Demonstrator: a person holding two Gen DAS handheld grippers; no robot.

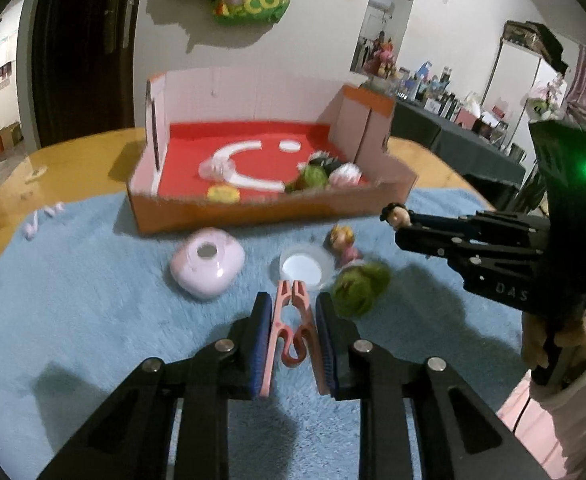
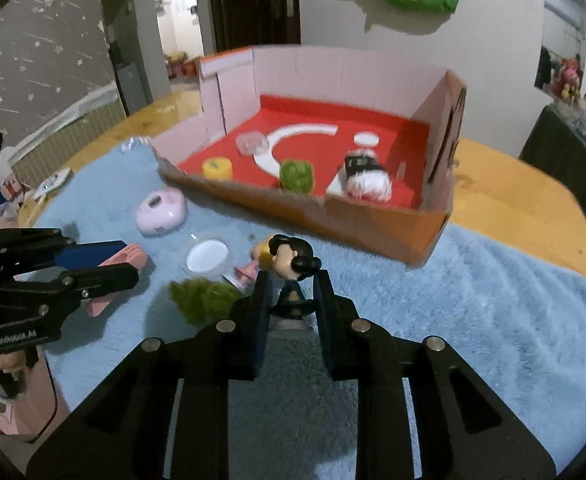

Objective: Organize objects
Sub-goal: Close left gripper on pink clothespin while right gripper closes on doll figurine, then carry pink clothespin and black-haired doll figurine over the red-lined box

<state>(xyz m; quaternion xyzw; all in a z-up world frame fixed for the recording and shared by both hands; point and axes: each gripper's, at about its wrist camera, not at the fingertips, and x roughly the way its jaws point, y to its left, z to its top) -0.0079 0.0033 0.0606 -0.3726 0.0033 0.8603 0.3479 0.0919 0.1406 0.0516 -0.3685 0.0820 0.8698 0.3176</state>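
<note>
A: Left gripper (image 1: 293, 308) first: its two blue pads are pressed against the sides of a pink clothes peg (image 1: 293, 328), so it is clamped on that peg. The peg hangs above the blue fluffy mat (image 1: 93, 320), forked end pointing toward the box.

B: And the right gripper (image 2: 291, 292) has a little dark-haired figurine (image 2: 293, 276) pinched between its fingers, head poking up above the tips. It sits over the mat, just short of the orange cardboard box (image 2: 373, 228).

A: From the left wrist view that same figurine (image 1: 397, 214) shows at the tip of the right gripper (image 1: 403, 224), near the box's front right corner.

B: Inside the box, on the red floor: a yellow round piece (image 2: 217, 167), a green fuzzy ball (image 2: 296, 174), a white fluffy item with a dark top (image 2: 367, 180) and a clear lid-like thing (image 2: 252, 143) toward the back.

A: On the mat in front of the box lie a pale pink rounded case (image 1: 207, 262), a clear round dish (image 1: 303, 266), a blonde doll in pink (image 1: 345, 244) lying just beside the dish, and another green fuzzy ball (image 1: 359, 288) touching the doll's lower end.

B: The mat itself rests on a wooden table (image 2: 513, 176), and the box straddles mat and table.
</note>
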